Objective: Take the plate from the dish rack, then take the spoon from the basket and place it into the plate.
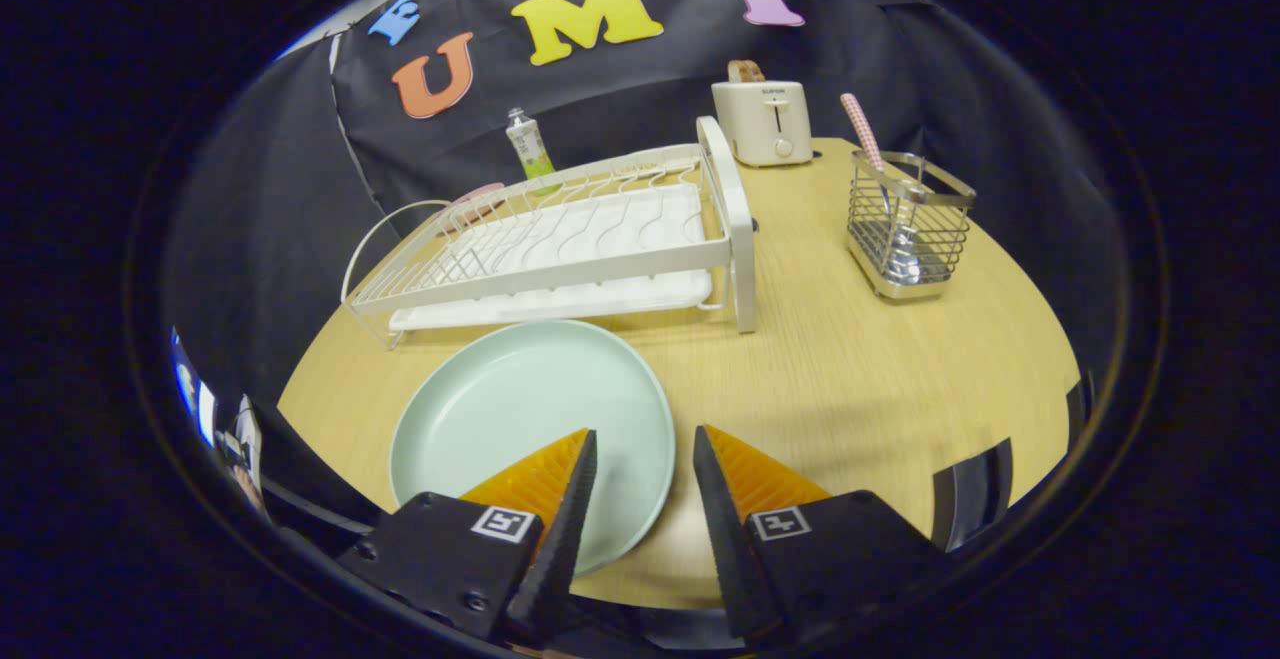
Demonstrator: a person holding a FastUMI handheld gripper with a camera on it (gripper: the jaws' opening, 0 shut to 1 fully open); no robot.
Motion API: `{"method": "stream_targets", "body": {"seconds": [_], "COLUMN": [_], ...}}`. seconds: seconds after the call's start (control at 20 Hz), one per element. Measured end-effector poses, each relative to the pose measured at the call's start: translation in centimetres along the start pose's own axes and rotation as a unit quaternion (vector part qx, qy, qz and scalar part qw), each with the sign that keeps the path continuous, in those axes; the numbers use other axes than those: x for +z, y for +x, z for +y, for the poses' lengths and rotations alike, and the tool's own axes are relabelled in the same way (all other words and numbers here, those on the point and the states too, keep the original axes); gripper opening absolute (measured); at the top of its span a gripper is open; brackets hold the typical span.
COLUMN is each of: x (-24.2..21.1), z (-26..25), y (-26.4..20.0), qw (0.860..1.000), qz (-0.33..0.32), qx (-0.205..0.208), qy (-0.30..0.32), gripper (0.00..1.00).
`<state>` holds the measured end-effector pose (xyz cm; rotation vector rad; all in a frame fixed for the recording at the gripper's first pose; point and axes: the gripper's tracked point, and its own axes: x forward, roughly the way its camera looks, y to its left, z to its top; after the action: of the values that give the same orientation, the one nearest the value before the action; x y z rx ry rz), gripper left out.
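Gripper (645, 439) released, fingers apart over plate (520, 419) rim on table (850, 369). Rack (560, 239) just beyond plate; spoon (865, 134) upright in basket (910, 229), far right.

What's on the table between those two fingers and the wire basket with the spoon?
Bare wooden table, in the gripper view. The open gripper hangs beside the pale green plate; the metal wire basket stands beyond.

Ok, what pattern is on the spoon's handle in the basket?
Red-and-white check on the spoon handle, clearest in the gripper view.
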<state>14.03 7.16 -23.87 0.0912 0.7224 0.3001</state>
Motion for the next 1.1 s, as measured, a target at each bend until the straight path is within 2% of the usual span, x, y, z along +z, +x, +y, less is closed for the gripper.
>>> {"method": "stream_targets", "body": {"seconds": [0.05,0.1,0.15,0.3,0.4,0.5,0.65,1.1], "x": [0.4,0.6,1.0,2.9,4.5,6.2,9.3,18.2], "z": [-0.1,0.0,-0.3,-2.8,-3.9,-5.0,-8.5,-15.0], "y": [-0.3,-0.7,-1.0,-2.2,-3.4,-4.4,-5.2,-3.2], "qw": [1.0,1.0,0.999,0.996,0.992,0.988,0.981,0.973], "qz": [-0.011,-0.02,-0.029,-0.078,-0.118,-0.152,-0.185,-0.197], "qx": [0.001,0.008,0.007,-0.027,-0.034,-0.024,-0.051,-0.107], "qy": [-0.006,-0.014,-0.018,-0.036,-0.035,-0.022,-0.028,-0.061], "gripper": [0.71,0.82,0.82,0.95,0.97,0.99,1.0,1.0]}}
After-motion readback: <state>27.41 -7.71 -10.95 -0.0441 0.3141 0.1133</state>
